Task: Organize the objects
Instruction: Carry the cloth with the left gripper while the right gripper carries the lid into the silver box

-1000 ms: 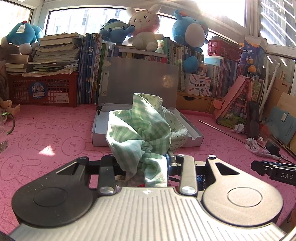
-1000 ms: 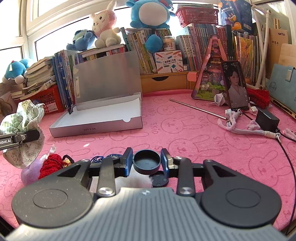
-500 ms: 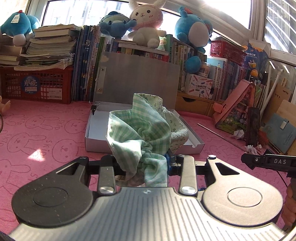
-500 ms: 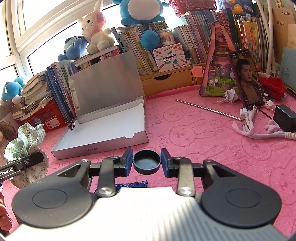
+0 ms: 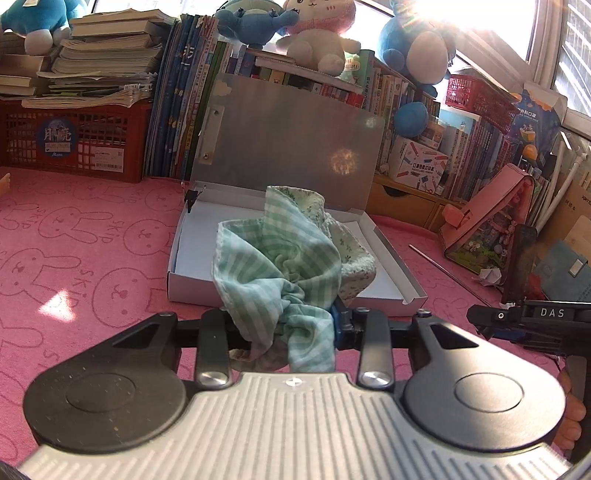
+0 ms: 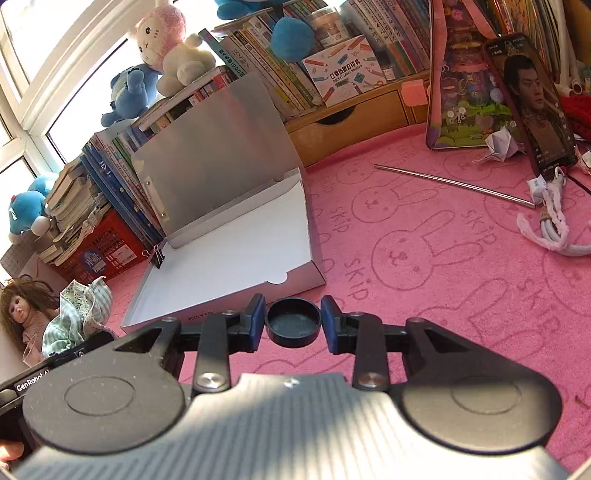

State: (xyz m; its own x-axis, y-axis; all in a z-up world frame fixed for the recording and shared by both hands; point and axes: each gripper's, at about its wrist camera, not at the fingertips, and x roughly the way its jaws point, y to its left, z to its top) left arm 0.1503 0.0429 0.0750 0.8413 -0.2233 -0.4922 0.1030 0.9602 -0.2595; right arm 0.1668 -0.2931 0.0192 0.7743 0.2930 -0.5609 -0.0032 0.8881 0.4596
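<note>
Currently the left claw (image 5: 282,328) is clenched on a bunched green-and-white checked cloth (image 5: 280,266), which rises in a crumpled mass above the fingers and hides the near middle of the box behind it. That flat silver-grey cardboard box (image 5: 177,266) lies open on the pink bunny-print bench cover (image 5: 74,258), white inside, its lid (image 5: 291,147) propped upright against the row of books (image 5: 177,92) (a black binder clip (image 5: 192,195) sits at the back left corner of the tray).

The right claw (image 6: 293,325) grips a small round black plastic cap (image 6: 293,322), hollow side up, with both blue pads pressed on its rim. From the right wrist view the cap is held just in front of the box's near wall (image 6: 221,314), above the bench cover; the white floor of the box shows nothing but the binder clip (image 6: 157,258) at its far left corner.

Left of the box in that same view, the checked cloth (image 6: 79,314) appears in the other claw, with a brown-haired doll (image 6: 22,314) behind it.

Elsewhere on the bench: a thin metal rod (image 6: 454,184), a phone with a lit screen (image 6: 532,103) leaning against a pink toy-house package (image 6: 461,92), and a bundled white cable (image 6: 550,225). Plush toys (image 5: 317,33) sit on top of the books, and a red plastic crate (image 5: 74,140) stands at far left.
</note>
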